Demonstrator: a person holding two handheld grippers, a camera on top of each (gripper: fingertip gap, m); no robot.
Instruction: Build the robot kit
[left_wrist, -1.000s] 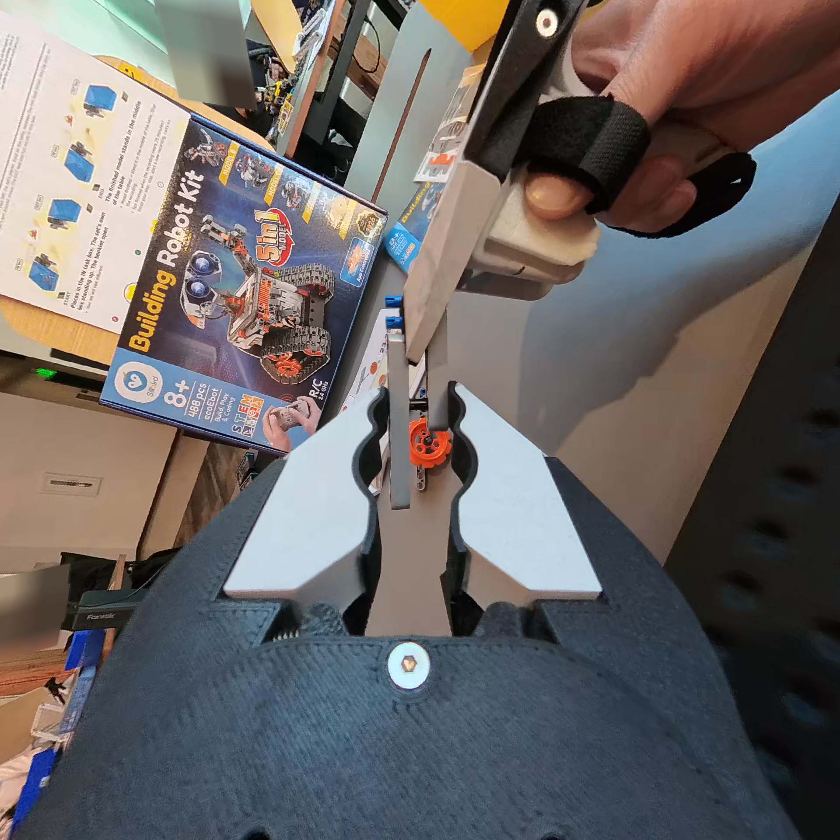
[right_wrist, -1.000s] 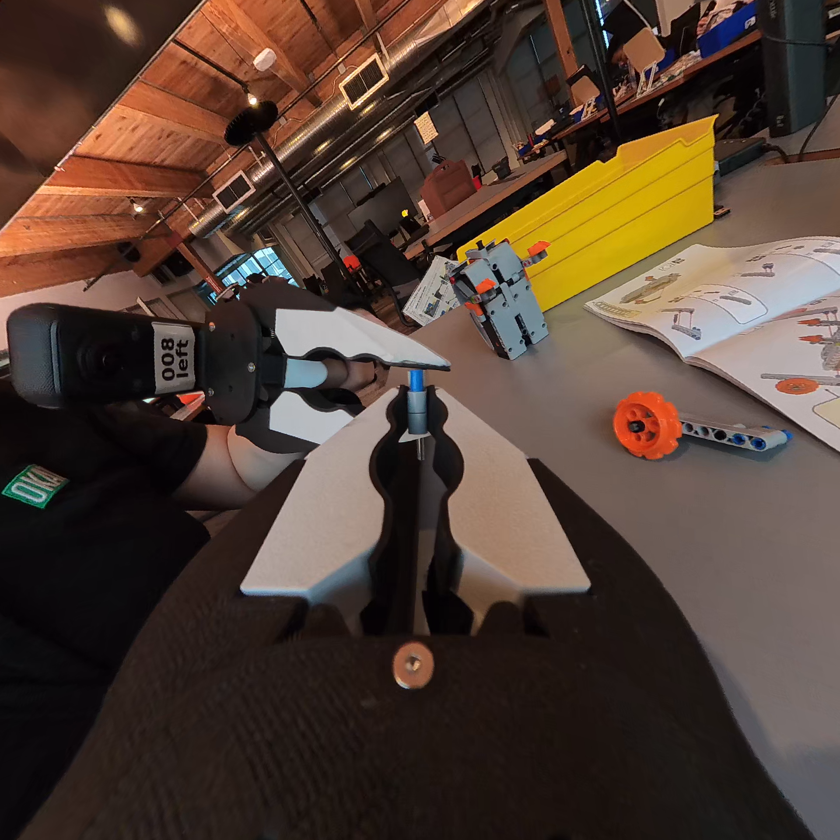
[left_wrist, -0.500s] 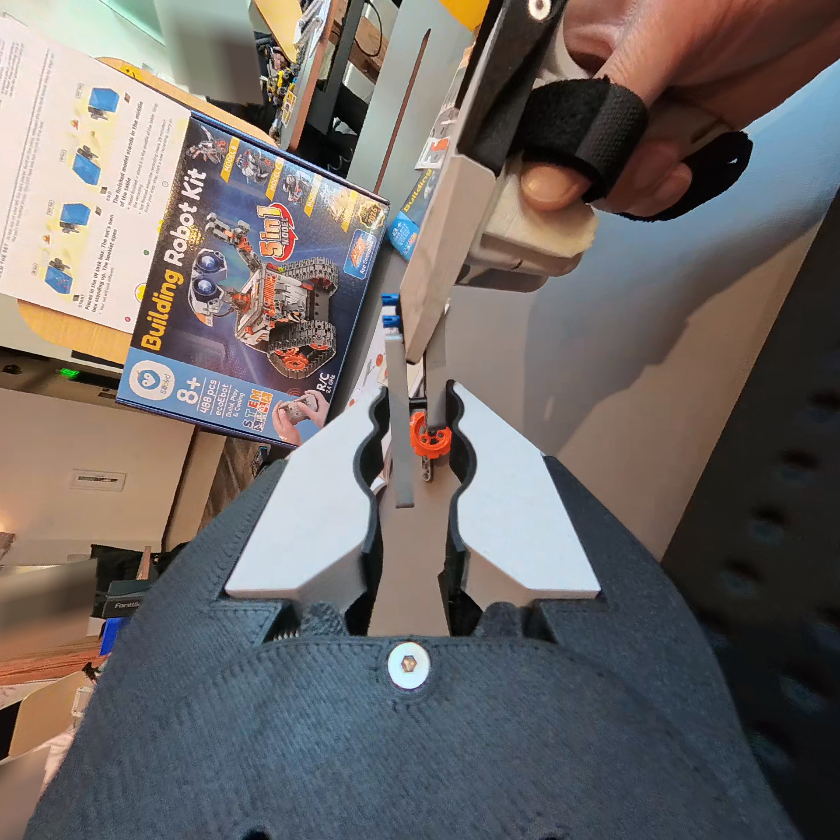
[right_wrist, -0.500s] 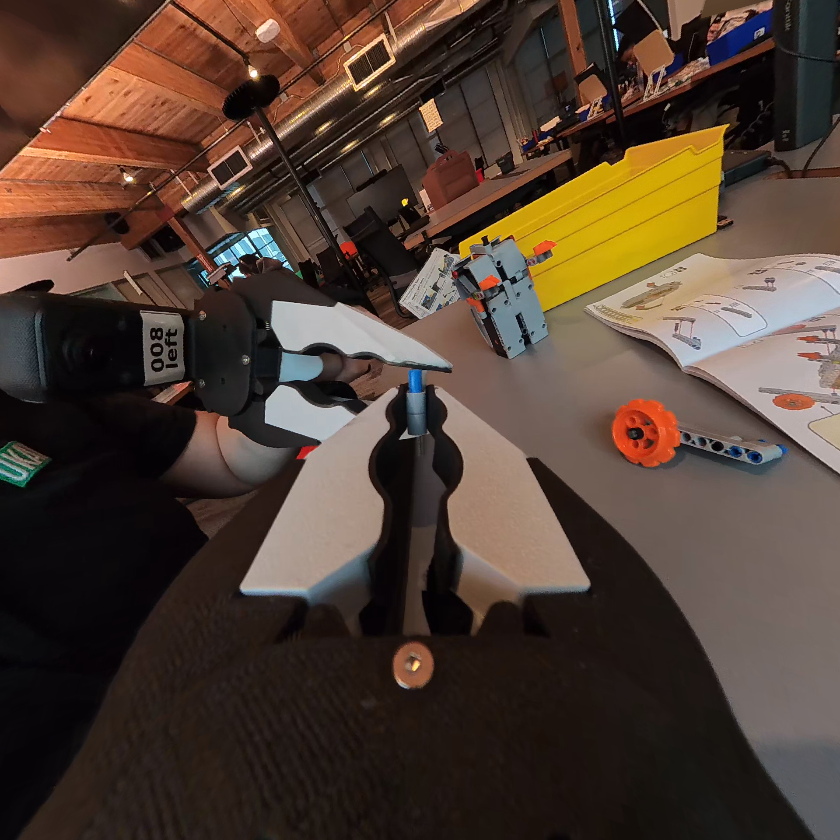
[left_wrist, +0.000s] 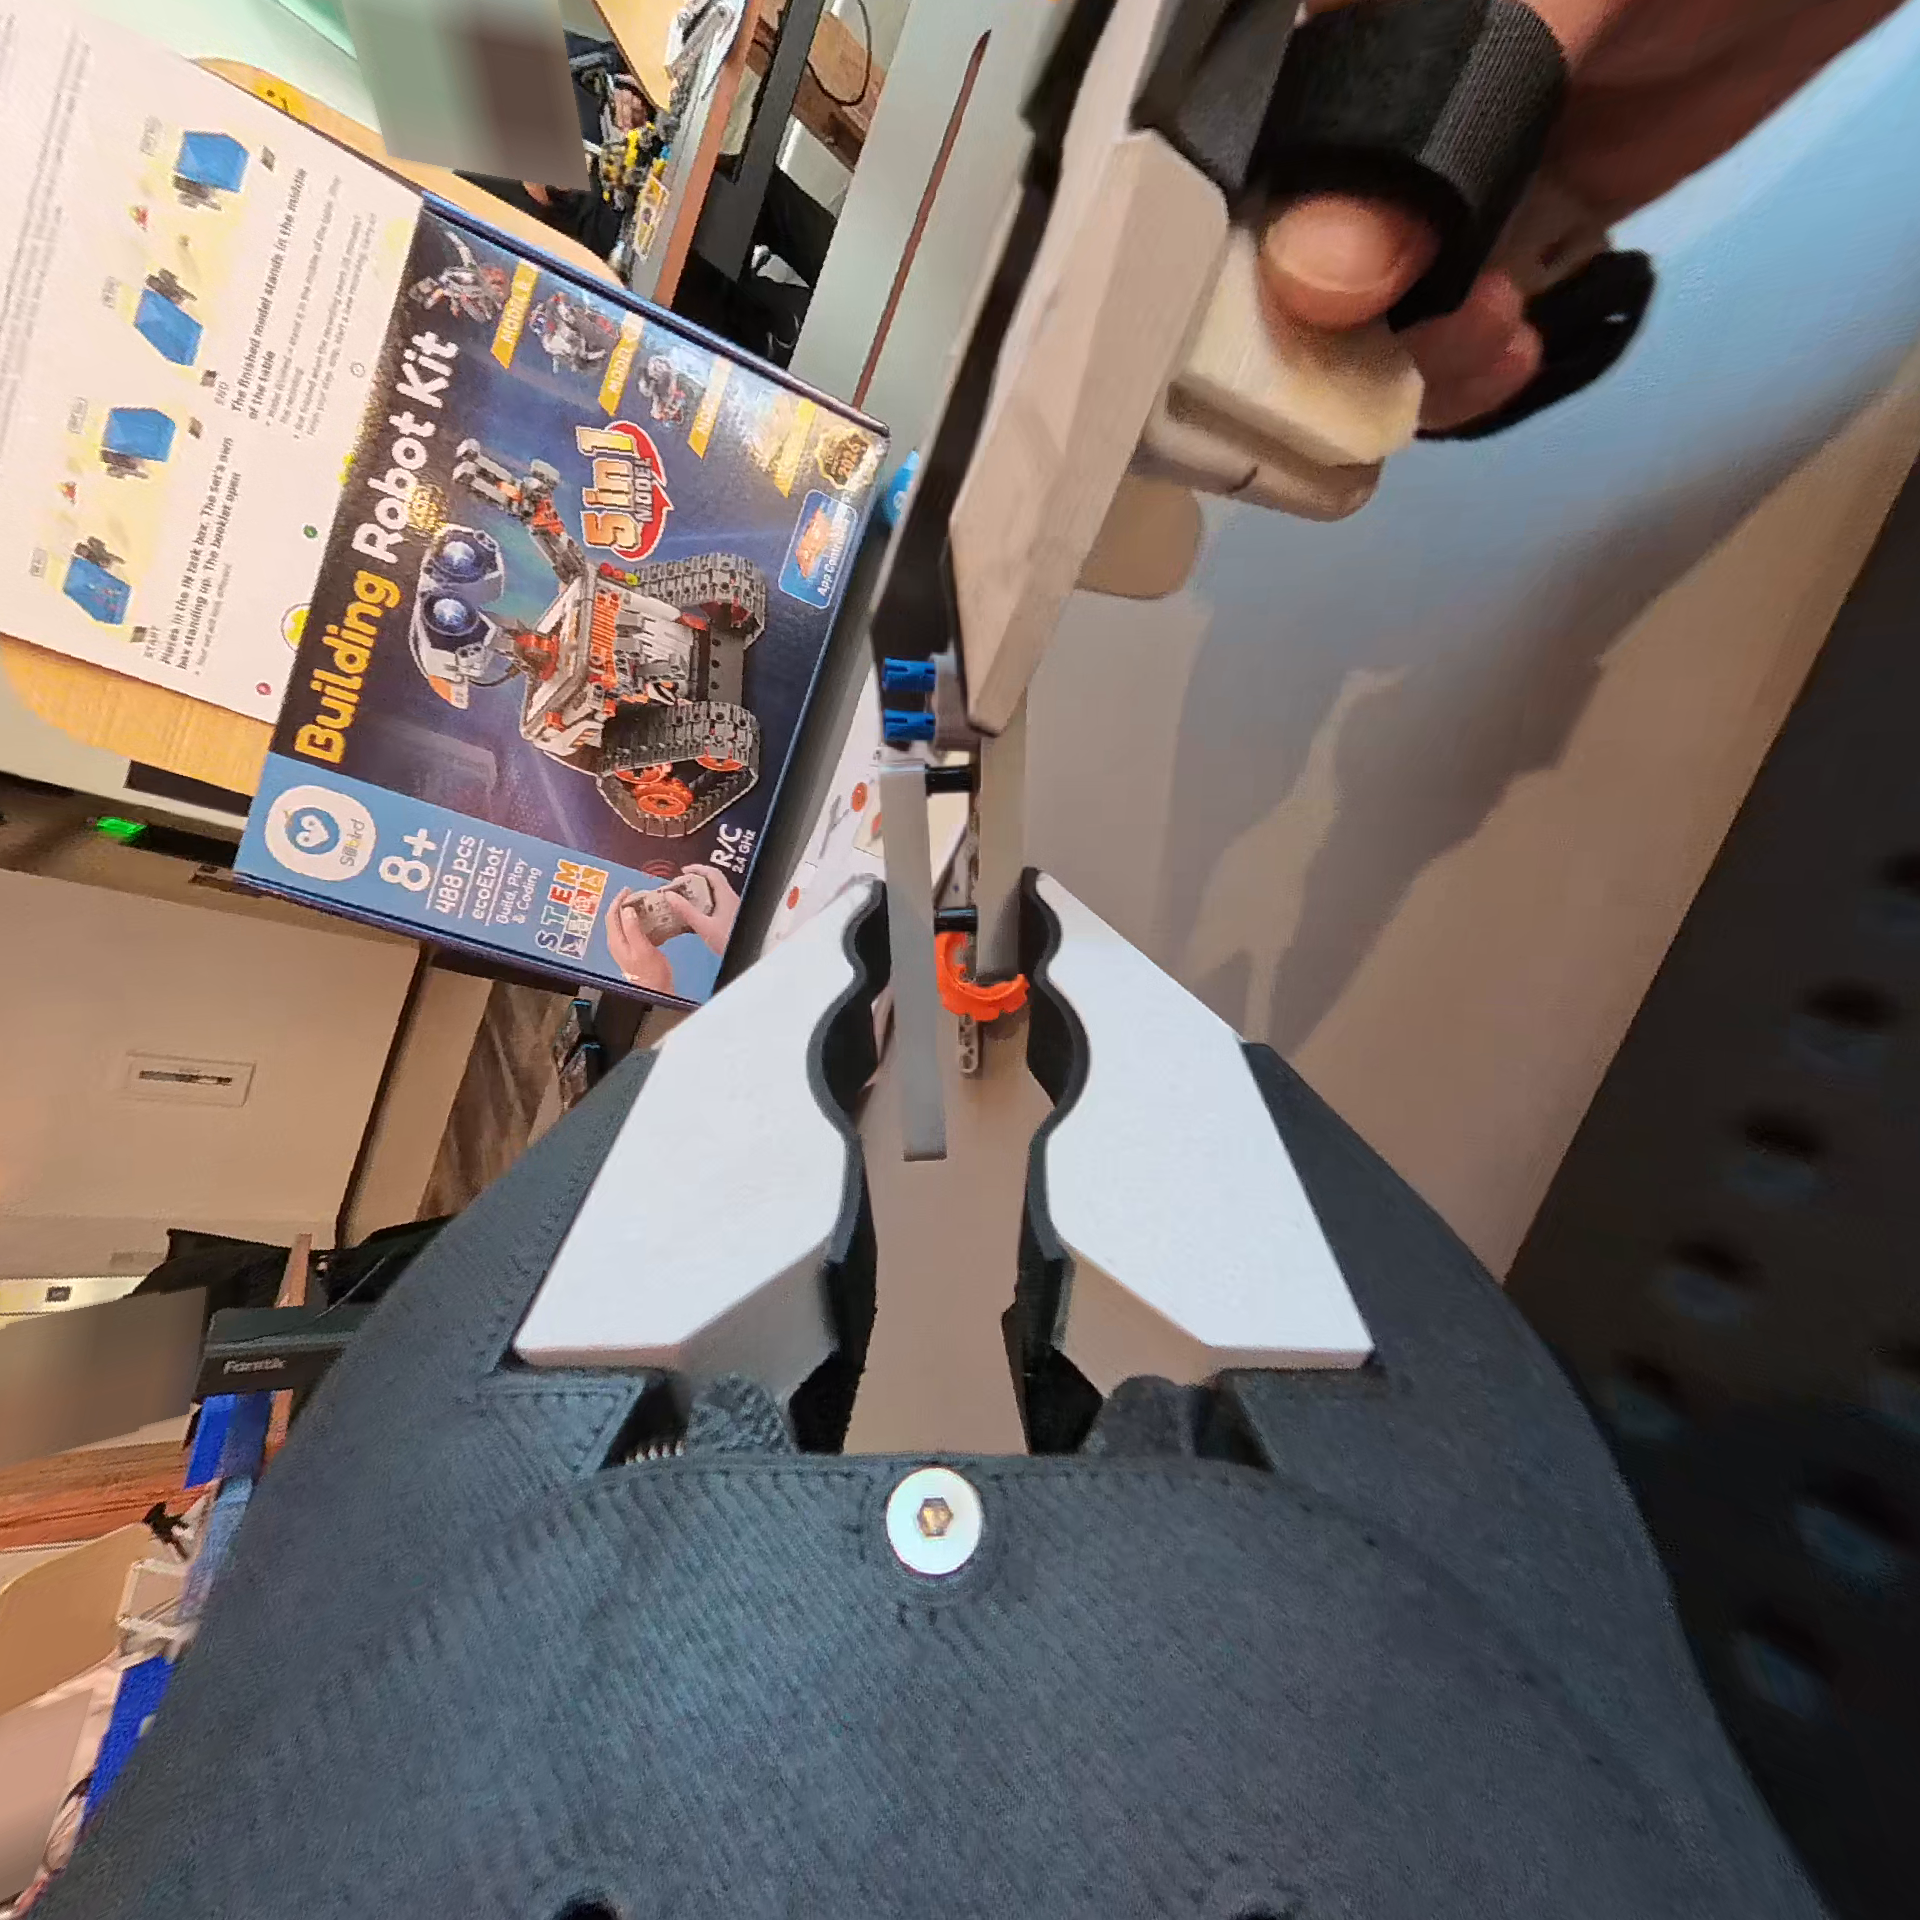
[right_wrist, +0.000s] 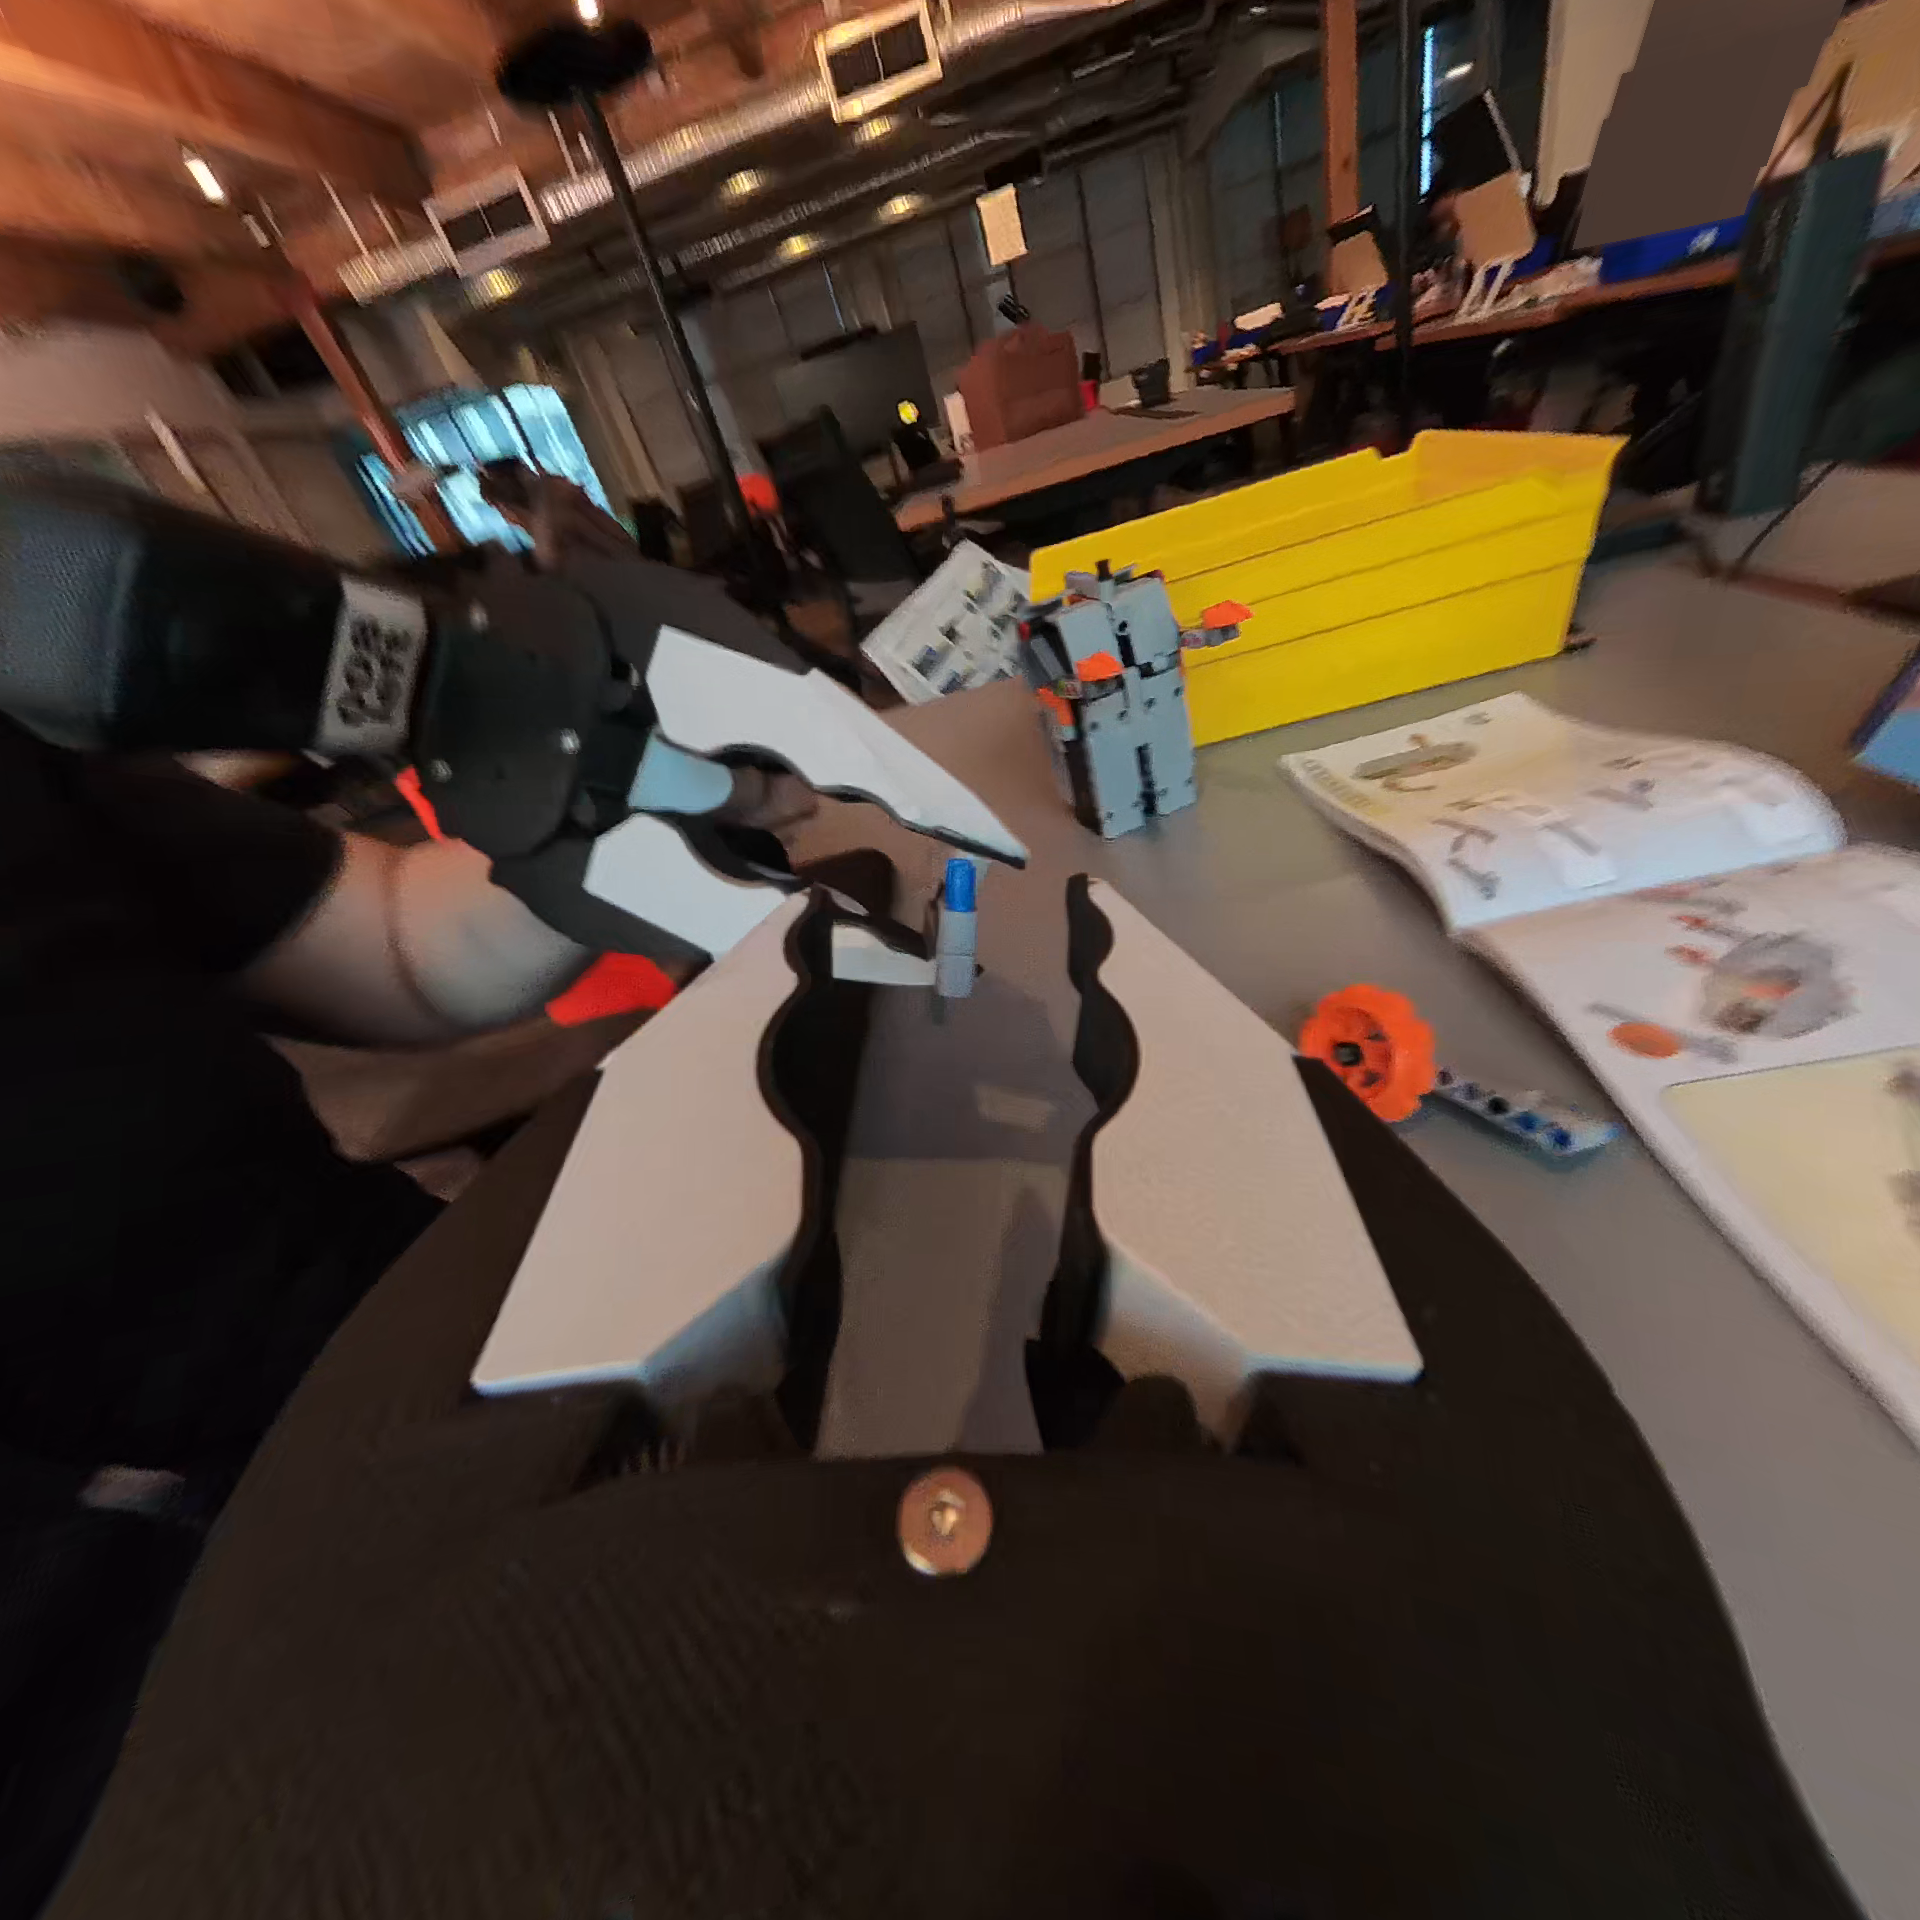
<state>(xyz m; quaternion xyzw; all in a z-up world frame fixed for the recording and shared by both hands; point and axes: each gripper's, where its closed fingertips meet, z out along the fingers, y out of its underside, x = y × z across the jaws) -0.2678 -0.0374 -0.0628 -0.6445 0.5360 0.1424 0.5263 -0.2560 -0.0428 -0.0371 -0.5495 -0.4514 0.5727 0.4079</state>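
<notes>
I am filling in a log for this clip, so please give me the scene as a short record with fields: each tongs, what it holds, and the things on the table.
Left tongs: shut on a small grey piece with blue pins, held above the table
Right tongs: open, tips close to the grey piece, not gripping it
On table: orange wheel on a pale beam; open booklet; grey block model, upright
Behind model: yellow bin
Beyond left tongs: kit box
Picture quality: right wrist view is blurred
</notes>
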